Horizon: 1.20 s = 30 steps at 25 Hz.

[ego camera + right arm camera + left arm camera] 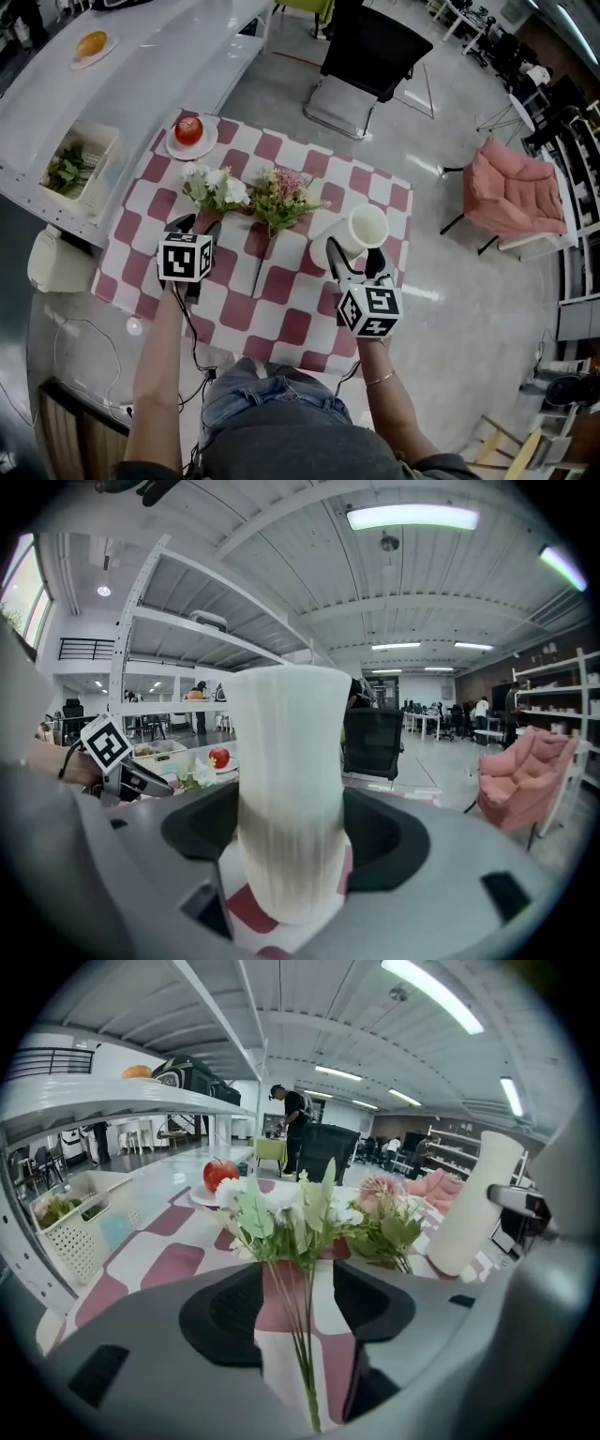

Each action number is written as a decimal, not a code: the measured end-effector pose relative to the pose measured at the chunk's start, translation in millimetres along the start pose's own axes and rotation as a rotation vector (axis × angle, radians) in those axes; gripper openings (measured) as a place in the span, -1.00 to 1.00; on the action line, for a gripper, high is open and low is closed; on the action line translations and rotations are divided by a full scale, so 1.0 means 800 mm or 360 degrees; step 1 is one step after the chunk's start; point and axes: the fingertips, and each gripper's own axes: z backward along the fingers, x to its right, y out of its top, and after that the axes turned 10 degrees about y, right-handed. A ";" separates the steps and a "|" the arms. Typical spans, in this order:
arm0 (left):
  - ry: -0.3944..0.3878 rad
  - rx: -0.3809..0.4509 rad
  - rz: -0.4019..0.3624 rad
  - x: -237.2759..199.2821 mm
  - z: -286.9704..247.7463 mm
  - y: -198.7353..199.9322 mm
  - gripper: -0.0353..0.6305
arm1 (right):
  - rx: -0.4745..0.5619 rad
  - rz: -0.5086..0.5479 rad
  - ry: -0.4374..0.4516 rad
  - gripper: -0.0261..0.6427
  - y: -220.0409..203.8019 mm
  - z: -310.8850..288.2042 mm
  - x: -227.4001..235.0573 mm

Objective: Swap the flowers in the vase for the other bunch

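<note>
**Inspector:** State of your grippers?

**Holder:** My right gripper is closed on the vase, one pad against each side, low on the body. My left gripper has its jaws apart. The stems of the white bunch run between them, but the gap is wider than the stems and nothing is pinched yet.

**Inspector:** Where are the task items?

**Holder:** The vase stands on the checked cloth at my right, and its mouth looks empty. Both bunches lie flat just to its left. The white bunch is the outer one and the pink bunch lies beside it, with their heads close together.

**Inspector:** Hazards?

**Holder:** In my judgement there are three:
- The stems are thin and several, so a closing jaw may catch only some of them and the bunch could splay or droop.
- The heads lie close enough that lifting one bunch may drag the other along.
- The vase is tall and gripped low, so a sideways nudge at the rim could tip it.

**Inspector:** Materials?

**Holder:** The vase is white, round and matte, with fine vertical ribs, and it looks rigid. The stems are green and wiry, and the petals are soft and possibly artificial. The cloth looks limp and likely to ruck up
</note>
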 end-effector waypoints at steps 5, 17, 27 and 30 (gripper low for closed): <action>-0.0007 -0.0062 0.0000 -0.003 -0.031 -0.001 -0.17 | 0.0002 0.0000 -0.0016 0.13 0.000 -0.001 -0.001; -0.0076 -0.0312 -0.0011 0.006 -0.072 -0.012 -0.37 | -0.0011 -0.0012 -0.0041 0.13 0.002 -0.001 0.000; -0.0019 -0.0288 0.0047 0.011 -0.078 -0.008 -0.72 | -0.0004 -0.0014 -0.0046 0.13 0.002 -0.001 0.001; 0.0005 -0.0235 0.0071 0.013 -0.072 -0.002 -0.77 | 0.0000 -0.0012 -0.0044 0.13 0.001 0.001 0.001</action>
